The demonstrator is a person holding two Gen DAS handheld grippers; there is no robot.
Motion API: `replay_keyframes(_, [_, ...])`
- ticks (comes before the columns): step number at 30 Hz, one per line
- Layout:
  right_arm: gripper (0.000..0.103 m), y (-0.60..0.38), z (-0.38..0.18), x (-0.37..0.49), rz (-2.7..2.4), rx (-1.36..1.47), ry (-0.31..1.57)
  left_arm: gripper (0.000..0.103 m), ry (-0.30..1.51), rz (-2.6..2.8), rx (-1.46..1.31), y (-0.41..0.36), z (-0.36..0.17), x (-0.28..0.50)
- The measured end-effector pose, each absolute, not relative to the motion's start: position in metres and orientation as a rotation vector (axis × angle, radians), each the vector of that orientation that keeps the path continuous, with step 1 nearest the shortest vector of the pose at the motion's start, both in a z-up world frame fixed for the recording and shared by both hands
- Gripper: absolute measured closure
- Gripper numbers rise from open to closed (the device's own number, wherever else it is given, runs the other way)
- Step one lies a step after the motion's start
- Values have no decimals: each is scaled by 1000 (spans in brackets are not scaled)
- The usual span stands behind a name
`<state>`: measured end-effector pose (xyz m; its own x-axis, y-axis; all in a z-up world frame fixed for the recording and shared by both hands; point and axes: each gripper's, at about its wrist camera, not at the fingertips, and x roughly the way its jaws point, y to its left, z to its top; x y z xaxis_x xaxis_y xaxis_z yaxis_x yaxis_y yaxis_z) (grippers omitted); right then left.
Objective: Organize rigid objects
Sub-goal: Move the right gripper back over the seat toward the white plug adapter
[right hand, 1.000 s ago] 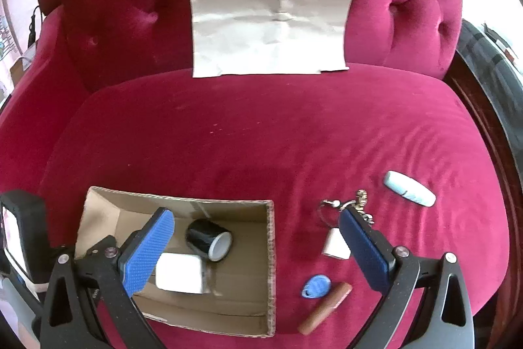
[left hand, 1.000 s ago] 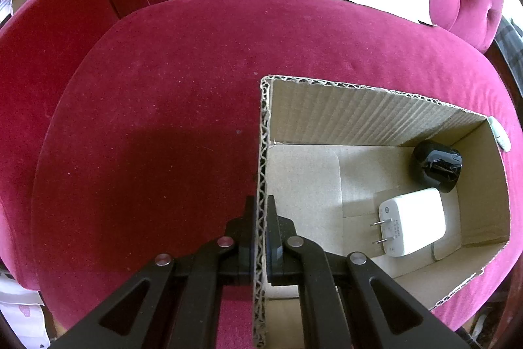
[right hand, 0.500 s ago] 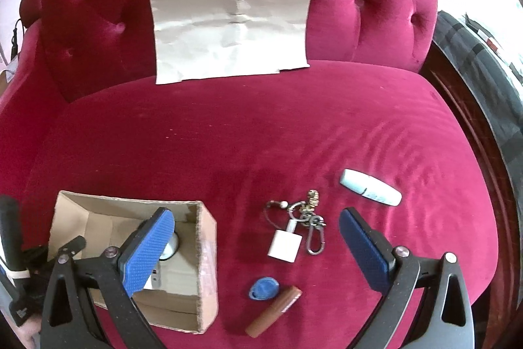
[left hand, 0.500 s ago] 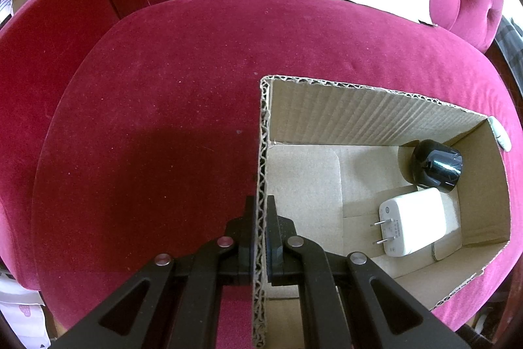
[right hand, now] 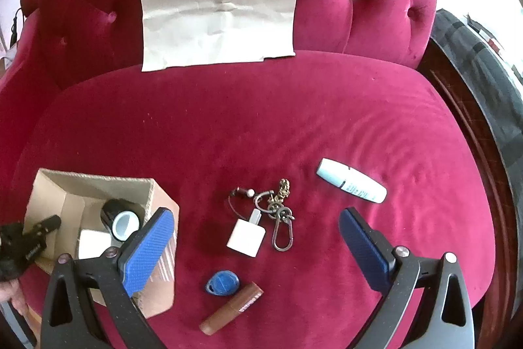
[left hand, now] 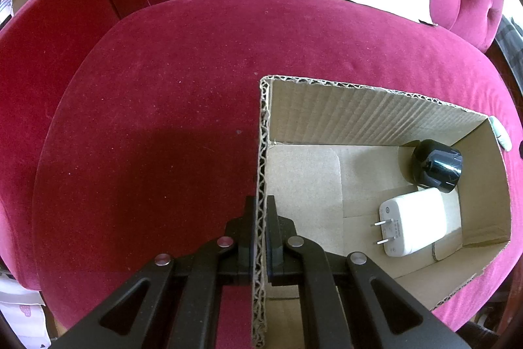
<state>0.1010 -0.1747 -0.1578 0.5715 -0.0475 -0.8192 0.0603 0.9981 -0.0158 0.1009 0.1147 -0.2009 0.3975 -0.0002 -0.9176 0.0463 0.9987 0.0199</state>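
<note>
Left claw (left hand: pixel 258 234) clamps cardboard box (left hand: pixel 376 107) wall, right claw (right hand: pixel 258 237) wide open, empty above white keyring block (right hand: pixel 245 237) mid-cushion: light, rigid, probably slick, so grip flat sides.

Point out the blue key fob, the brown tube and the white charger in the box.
blue key fob (right hand: pixel 223 282), right wrist view, centre of its face
brown tube (right hand: pixel 232 307), right wrist view, mid-body
white charger (left hand: pixel 413 219), left wrist view, top face

Charger (left hand: pixel 413 226) in box (left hand: pixel 359 116) – keyring (right hand: pixel 278 208) right of it
</note>
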Motion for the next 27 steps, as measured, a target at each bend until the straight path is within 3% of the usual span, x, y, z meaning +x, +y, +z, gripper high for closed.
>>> replay_keyframes(27, [0,-187,-217,108,-31,-21,1055,99,1162,-24,50,114,-200,100])
